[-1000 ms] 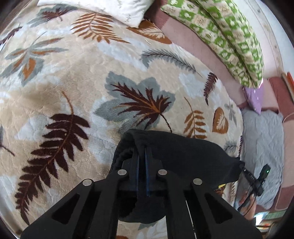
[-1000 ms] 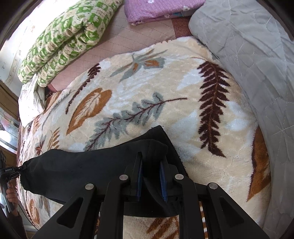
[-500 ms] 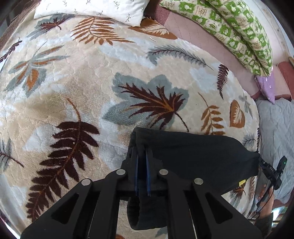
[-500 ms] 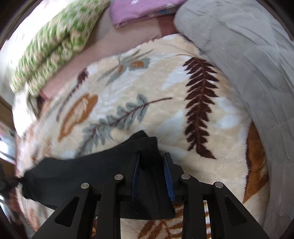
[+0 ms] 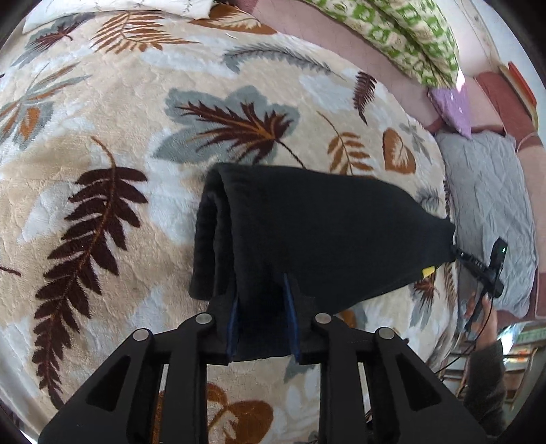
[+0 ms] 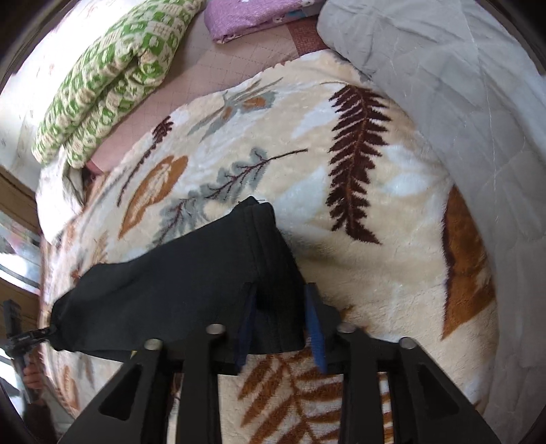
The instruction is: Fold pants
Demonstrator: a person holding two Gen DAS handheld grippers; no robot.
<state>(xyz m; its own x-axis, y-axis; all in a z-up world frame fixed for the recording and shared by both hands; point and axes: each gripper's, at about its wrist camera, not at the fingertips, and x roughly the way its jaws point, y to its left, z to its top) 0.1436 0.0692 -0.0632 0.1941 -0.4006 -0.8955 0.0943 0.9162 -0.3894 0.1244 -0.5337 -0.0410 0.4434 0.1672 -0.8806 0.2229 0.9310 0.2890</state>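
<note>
Bed covered by cream plush blanket with brown and grey leaf print [image 5: 112, 112]. Folded black pants [image 5: 307, 232] lay on blanket [image 6: 392, 273], middle. Green-and-white patterned rolled quilt [image 6: 109, 82], purple folded cloth [image 6: 252, 15] and white floral pillow [image 5: 119, 7] sat along far edge on pinkish quilted sheet [image 6: 239, 58]. Grey quilted cover [image 6: 460, 102] lay beside blanket.

bed: leaf-print blanket [image 5: 136, 143] | 1 o'clock: green patterned quilt [image 5: 402, 30] | 3 o'clock: grey quilt [image 5: 488, 205] | daylight
</note>
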